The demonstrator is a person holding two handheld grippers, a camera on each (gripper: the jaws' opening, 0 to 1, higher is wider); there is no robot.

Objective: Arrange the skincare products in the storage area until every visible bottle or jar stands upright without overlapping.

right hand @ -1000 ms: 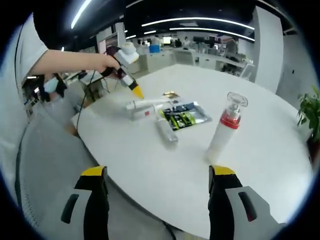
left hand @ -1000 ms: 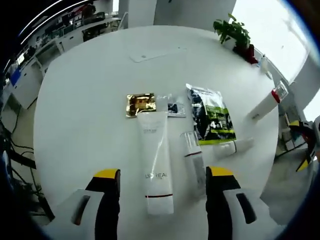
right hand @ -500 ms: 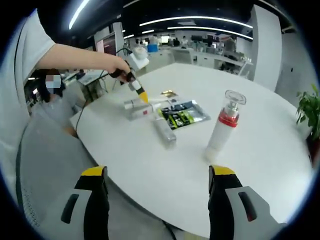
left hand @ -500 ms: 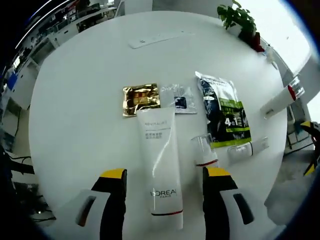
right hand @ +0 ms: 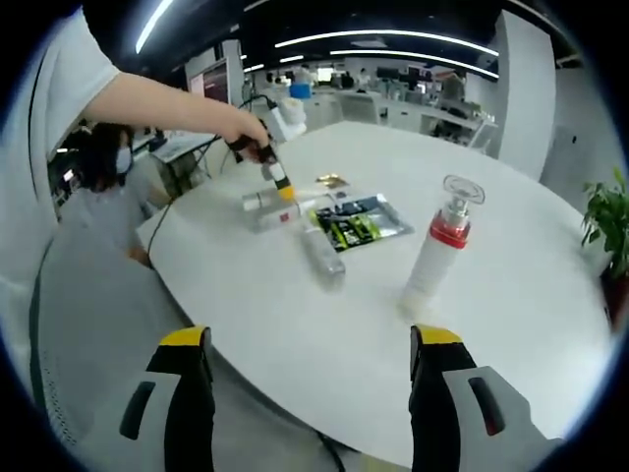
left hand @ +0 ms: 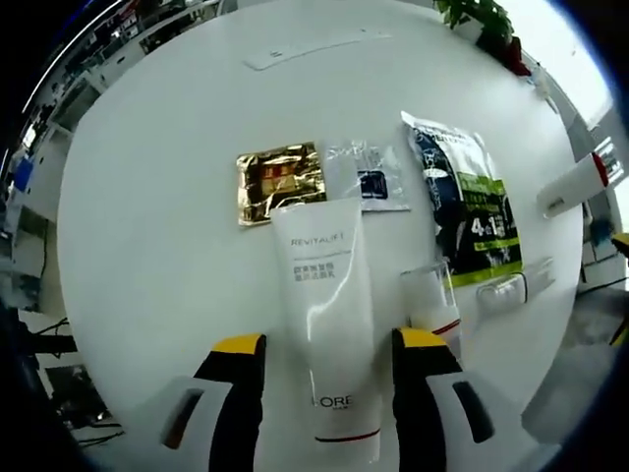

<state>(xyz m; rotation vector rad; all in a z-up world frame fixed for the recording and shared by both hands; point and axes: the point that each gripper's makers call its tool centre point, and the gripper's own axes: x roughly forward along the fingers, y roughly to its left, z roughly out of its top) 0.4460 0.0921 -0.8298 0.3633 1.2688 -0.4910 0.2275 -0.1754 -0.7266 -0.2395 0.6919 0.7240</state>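
The left gripper (left hand: pixel 319 344) straddles the lying white tube (left hand: pixel 326 305), jaws wide (not touching). The right gripper (right hand: pixel 307 339) hangs spread off the table (right hand: pixel 511 295), pump bottle (right hand: pixel 437 251) upright

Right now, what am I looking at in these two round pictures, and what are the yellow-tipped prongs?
No robot here: a person holds a two-jaw gripper in each hand, each with its own camera. The prongs are the jaws. In the left gripper view, the left gripper is open, its jaws astride a white squeeze tube lying on the round white table. Beside it lie a clear bottle with a red band, a gold sachet and a dark green packet. In the right gripper view, the right gripper is open and holds nothing; a white pump bottle with a red collar stands upright.
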